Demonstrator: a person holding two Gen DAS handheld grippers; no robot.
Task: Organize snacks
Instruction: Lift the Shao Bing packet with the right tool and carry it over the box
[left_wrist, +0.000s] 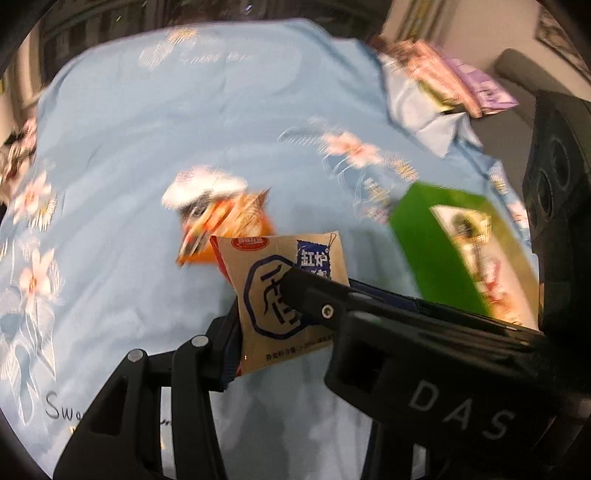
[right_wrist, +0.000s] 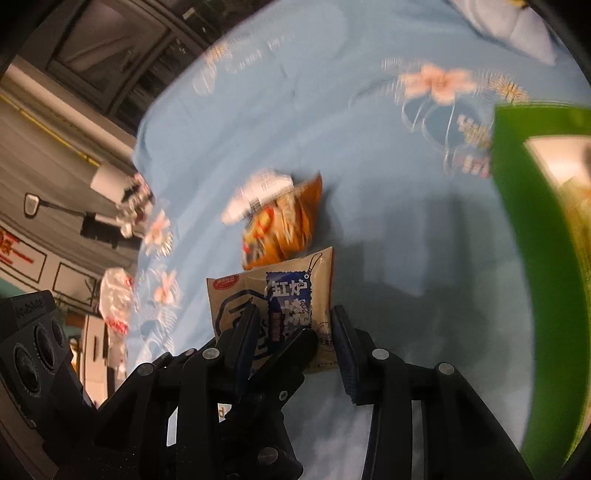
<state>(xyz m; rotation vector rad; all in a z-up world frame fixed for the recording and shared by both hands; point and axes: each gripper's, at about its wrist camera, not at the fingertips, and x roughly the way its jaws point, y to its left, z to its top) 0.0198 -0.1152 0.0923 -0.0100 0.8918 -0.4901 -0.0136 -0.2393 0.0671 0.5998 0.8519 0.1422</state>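
"DAS"-marked left tool (left_wrist: 266, 295) grips tan packet (left_wrist: 284, 291) printed "缸炉".

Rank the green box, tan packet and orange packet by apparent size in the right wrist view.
1. green box, cut off by the frame edge
2. tan packet, nearest the camera
3. orange packet, blurred and partly hidden, so its rank is unsure

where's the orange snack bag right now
The orange snack bag lies on the light blue floral bedsheet, just beyond the tan snack packet, with the green box off to its right.
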